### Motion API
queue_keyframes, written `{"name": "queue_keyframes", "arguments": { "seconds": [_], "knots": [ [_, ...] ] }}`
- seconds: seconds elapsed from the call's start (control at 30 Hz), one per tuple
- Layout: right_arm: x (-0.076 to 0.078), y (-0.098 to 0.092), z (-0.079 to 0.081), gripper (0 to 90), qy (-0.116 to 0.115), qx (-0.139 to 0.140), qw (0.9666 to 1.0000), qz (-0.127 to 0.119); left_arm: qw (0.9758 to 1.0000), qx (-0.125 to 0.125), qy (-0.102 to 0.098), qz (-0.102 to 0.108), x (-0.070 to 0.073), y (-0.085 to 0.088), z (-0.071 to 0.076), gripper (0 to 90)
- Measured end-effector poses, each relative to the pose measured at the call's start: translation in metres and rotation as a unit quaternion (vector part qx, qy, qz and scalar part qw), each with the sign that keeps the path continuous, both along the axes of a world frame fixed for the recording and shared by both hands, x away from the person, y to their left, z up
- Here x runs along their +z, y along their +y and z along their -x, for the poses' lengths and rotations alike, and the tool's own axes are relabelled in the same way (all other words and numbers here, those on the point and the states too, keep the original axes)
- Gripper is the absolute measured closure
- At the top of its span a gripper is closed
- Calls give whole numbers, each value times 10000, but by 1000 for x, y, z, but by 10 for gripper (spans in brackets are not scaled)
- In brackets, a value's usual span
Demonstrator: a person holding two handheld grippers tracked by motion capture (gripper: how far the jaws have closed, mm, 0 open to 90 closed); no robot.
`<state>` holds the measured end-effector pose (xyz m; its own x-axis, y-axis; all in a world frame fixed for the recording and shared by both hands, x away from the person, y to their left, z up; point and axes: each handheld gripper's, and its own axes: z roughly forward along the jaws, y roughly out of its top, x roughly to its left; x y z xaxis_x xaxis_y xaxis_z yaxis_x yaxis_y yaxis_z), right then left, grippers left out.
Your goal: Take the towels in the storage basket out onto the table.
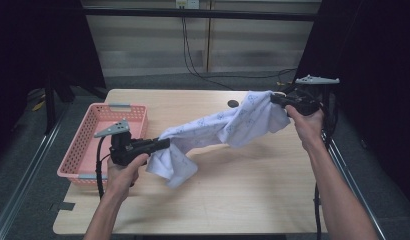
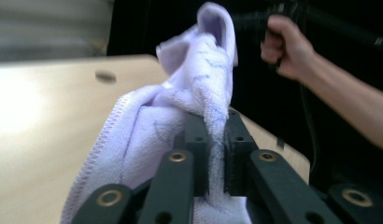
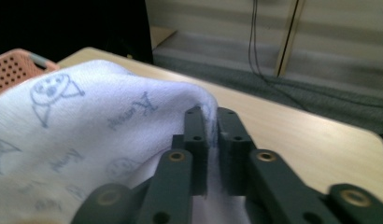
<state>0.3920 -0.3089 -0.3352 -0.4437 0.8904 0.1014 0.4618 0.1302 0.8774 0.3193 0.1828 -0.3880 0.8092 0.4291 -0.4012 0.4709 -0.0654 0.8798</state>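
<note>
Mid-spread: white towel (image 1: 220, 127) stretched above worktop (image 1: 233, 200), left gripper (image 1: 163, 144) fingers pinching its end at 8 o'clock, right gripper (image 1: 277, 98) fingers pinching the end at 2 o'clock. Next, probably: pull taut, lower flat, keeping clear of pink basket (image 1: 93, 135).

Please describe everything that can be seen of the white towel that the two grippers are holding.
The towel is white terry-like cloth printed with faint blue drawings and words, with a stitched hem along one edge. It hangs stretched above the wooden table, sagging between the left gripper and the right gripper. Each gripper pinches a bunched part of cloth between its jaws. The right end is higher; a loose fold droops below the left gripper. A pink basket stands nearby, apart from it.
</note>
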Motion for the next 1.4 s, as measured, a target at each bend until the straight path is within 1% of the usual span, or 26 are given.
{"name": "queue_keyframes", "arguments": {
  "seconds": [0.03,0.1,0.13,0.17,0.23,0.37,0.43,0.47,0.5,0.53,0.57,0.6,0.63,0.7,0.73,0.77,0.8,0.87,0.9,0.93,1.0,1.1,1.23,1.33,1.37,1.4],
  "knots": [
    [-15,4,-5,655,191,62,9998,37,9996,40,156,-232,-12,-7,-3,668],
    [-21,6,-5,634,231,79,9997,74,9993,20,207,-314,-18,-9,-4,619],
    [-35,11,-4,539,325,80,9993,143,9983,79,306,-494,-25,-12,-7,572],
    [-39,13,-3,509,332,62,9992,190,9981,47,337,-517,-28,-13,-8,544],
    [-42,14,-1,492,334,46,9993,175,9981,46,362,-492,-29,-14,-8,539],
    [-54,24,12,469,406,324,9986,71,9963,85,408,-747,-36,-16,-8,553],
    [-65,36,27,456,465,606,9971,19,9932,11,481,-1059,-46,-20,-6,567],
    [-69,40,30,456,474,665,9967,13,9907,3,543,-1247,-58,-21,-6,567],
    [-69,40,30,456,474,665,9967,13,9907,3,543,-1247,-58,-21,-6,566],
    [-77,47,40,455,511,840,9952,-29,9875,-23,656,-1430,-73,-21,-6,558],
    [-81,49,44,454,547,912,9943,-81,9875,-23,656,-1430,-73,-21,-6,551],
    [-85,52,48,453,547,959,9938,-135,9820,-144,696,-1751,-85,-24,-5,548],
    [-89,53,52,450,572,1051,9926,-182,9820,-144,696,-1751,-85,-24,-5,536],
    [-93,56,56,449,598,1089,9920,-225,9768,-202,795,-1978,-96,-26,-6,530],
    [-100,61,66,444,661,1206,9903,-206,9734,-207,714,-2169,-99,-31,-4,519],
    [-103,62,68,441,669,1251,9897,-196,9734,-207,714,-2169,-99,-31,-4,522],
    [-103,62,68,441,669,1251,9897,-196,9713,-271,835,-2209,-102,-34,-3,522],
    [-110,65,77,432,729,1343,9881,-165,9673,-125,647,-2449,-104,-42,2,562],
    [-112,65,80,431,723,1381,9876,-164,9655,-125,665,-2516,-103,-42,2,623],
    [-116,65,87,427,759,1426,9868,-149,9674,-110,752,-2417,-106,-43,2,771],
    [-118,65,92,425,795,1445,9862,-138,9681,-162,760,-2383,-107,-48,4,823],
    [-119,64,98,425,810,1478,9857,-76,9691,-268,805,-2316,-108,-56,7,836],
    [-124,58,115,427,896,1542,9840,-28,9720,-606,1064,-2005,-112,-93,10,829],
    [-130,59,124,440,973,1604,9822,50,9718,-842,1023,-1953,-113,-121,13,820],
    [-130,59,126,445,995,1623,9817,43,9718,-842,1023,-1953,-113,-121,13,815],
    [-131,59,129,456,997,1654,9812,40,9716,-986,1076,-1862,-115,-136,14,805]
  ]
}}
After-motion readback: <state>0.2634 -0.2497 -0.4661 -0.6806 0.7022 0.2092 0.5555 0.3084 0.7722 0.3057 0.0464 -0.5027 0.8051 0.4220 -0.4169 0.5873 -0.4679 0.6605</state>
